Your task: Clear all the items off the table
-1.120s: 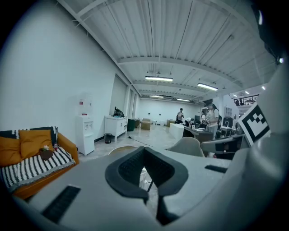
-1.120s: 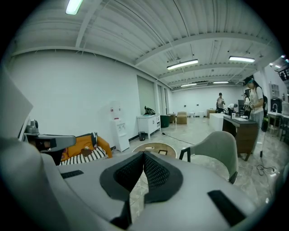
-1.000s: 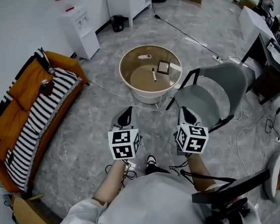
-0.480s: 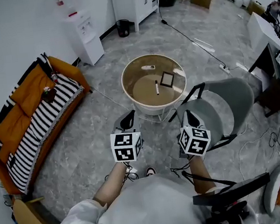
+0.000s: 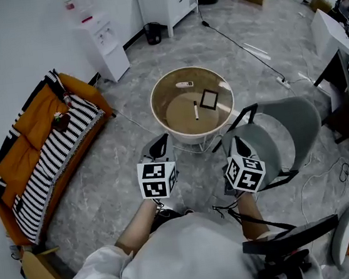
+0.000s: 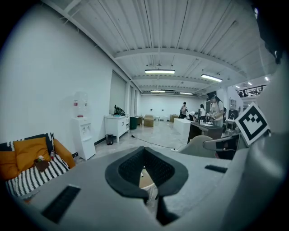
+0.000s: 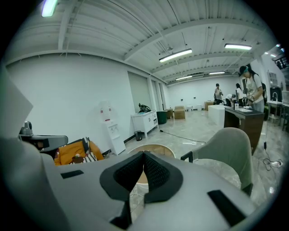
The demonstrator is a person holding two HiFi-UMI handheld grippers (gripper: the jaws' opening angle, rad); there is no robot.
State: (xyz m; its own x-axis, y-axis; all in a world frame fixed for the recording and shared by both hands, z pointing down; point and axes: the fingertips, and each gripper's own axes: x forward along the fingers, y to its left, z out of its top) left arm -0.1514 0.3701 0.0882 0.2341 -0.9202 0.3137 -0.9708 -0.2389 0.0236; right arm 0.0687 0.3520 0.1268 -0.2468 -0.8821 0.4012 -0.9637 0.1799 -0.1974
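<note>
The left gripper (image 5: 158,146) and right gripper (image 5: 239,148) are held low, each closed tip to tip on nothing. Well ahead, a pen (image 5: 195,110), a dark square (image 5: 208,99) and a remote (image 5: 183,84) are seen on the table (image 5: 154,105). The gap should be closed first, and jaws parted before the pen is reached.

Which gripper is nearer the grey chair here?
Right. In the head view the right gripper overlaps the near edge of the grey chair. The left gripper is farther from it, beyond the right one, on the side of the striped sofa.
</note>
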